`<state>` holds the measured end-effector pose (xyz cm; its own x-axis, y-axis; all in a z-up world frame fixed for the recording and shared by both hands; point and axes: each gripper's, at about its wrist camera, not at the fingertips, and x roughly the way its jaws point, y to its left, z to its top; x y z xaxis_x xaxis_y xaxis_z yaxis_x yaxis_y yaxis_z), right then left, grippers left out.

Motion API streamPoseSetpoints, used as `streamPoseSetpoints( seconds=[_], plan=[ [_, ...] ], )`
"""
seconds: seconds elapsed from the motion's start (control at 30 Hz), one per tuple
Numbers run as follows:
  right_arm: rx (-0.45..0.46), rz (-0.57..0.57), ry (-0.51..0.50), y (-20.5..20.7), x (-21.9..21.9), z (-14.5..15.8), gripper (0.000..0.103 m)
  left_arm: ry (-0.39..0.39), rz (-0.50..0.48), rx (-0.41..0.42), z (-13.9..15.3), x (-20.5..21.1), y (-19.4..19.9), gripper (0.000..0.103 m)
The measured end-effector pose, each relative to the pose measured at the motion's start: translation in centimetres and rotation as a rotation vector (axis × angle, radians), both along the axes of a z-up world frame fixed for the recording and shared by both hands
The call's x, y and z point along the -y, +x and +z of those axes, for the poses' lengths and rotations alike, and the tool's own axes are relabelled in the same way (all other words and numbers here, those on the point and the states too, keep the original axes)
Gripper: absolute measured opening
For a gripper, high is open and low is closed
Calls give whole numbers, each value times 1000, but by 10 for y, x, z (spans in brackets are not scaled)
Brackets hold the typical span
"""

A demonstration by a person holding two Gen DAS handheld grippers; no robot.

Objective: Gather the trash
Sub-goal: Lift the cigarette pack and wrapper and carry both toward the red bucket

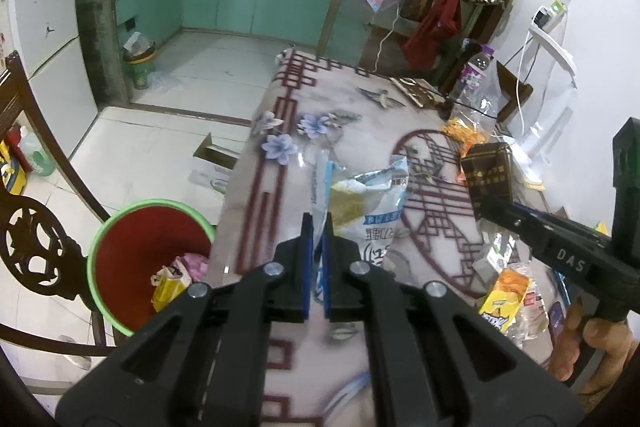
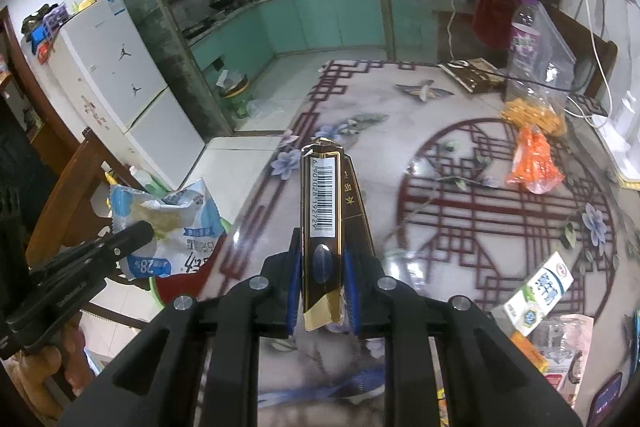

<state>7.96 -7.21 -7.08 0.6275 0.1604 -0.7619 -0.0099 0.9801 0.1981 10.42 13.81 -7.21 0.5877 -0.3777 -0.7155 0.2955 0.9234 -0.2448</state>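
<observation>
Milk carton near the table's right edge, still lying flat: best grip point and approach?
Grip the milk carton across its narrow side faces at mid-body, coming from above. It lies flat with its broad printed face up; wrappers crowd its near end, so probably avoid that end.

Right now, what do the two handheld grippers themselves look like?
Both, the left gripper and the right gripper, are black plastic linkage frames with silver pivot bolts and blue pads lining the fingers. White "DAS" lettering marks the right one's side.

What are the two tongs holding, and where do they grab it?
Left tongs pinch the snack bag by its edge. Right tongs clamp the brown box near its torn end.
</observation>
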Motion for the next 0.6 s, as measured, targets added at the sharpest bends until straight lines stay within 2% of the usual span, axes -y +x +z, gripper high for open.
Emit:
streamPoseSetpoints(
  seconds=[0.6],
  plan=[
    [-7,92,17,26,-89,-6,18,14,96,5,1,-88,15,3]
  ],
)
